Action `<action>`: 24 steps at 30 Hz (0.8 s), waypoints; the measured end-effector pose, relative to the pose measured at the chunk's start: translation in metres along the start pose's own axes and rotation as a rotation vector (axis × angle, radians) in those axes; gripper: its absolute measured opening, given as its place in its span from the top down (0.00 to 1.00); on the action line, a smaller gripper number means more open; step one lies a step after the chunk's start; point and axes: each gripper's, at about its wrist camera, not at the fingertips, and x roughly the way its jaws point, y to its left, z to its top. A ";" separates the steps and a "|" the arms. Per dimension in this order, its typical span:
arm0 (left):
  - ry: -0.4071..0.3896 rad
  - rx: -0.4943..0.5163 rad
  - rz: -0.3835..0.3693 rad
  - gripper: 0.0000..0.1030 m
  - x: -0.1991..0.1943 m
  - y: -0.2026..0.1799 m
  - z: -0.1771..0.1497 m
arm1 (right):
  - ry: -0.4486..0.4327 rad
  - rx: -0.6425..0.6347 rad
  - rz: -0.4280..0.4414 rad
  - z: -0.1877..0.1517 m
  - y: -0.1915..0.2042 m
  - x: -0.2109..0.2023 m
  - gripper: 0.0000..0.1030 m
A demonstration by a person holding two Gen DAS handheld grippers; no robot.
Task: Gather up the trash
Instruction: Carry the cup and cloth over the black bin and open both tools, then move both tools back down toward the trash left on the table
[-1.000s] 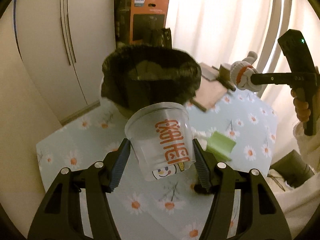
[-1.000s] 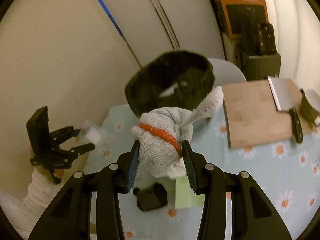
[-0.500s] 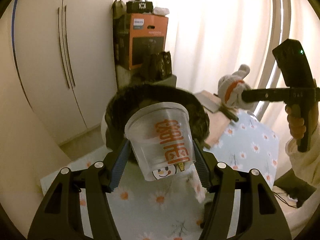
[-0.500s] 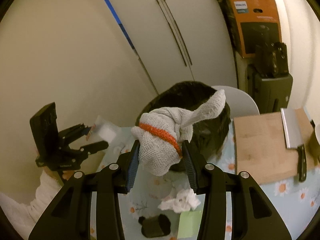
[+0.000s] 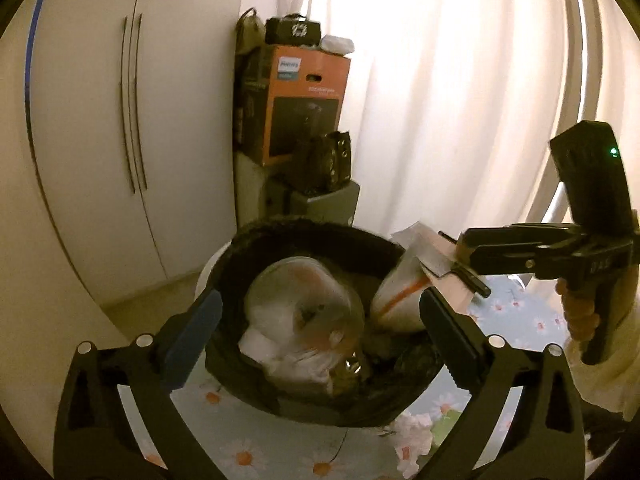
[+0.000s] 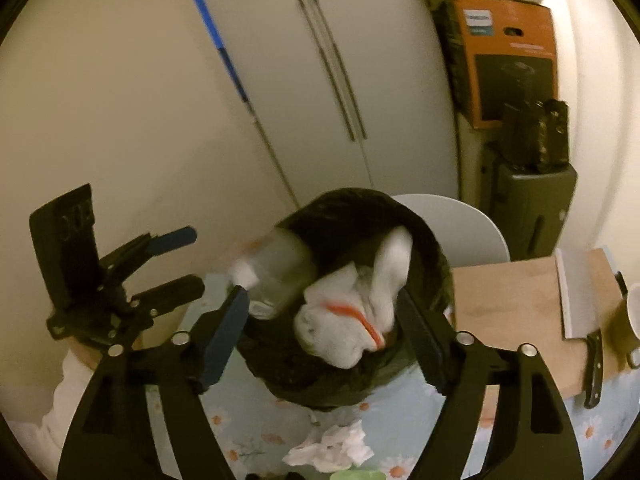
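A bin lined with a black bag [image 5: 296,240] [image 6: 432,256] stands on the daisy-print table. My left gripper [image 5: 320,320] is open over its mouth. The clear plastic cup [image 5: 308,312] with orange print is free of the fingers and blurred, dropping into the bin; it also shows in the right wrist view [image 6: 280,272]. My right gripper [image 6: 324,336] is open above the bin. The white glove with an orange band [image 6: 352,320] is loose and blurred inside the bin, also seen in the left wrist view [image 5: 400,300].
A crumpled white tissue [image 6: 332,448] and a green scrap [image 6: 356,474] lie on the table in front of the bin. A wooden cutting board [image 6: 512,296] with a cleaver [image 6: 576,304] and a mug [image 6: 628,320] are at the right. A white chair [image 6: 464,220] and wardrobe stand behind.
Both grippers rose over the bin and opened. The cup left my left gripper and the glove left my right gripper; both are falling into the bag.
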 end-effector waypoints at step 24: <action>0.188 -0.056 0.039 0.06 -0.006 -0.013 -0.097 | 0.129 0.006 -0.125 -0.083 -0.014 -0.017 0.16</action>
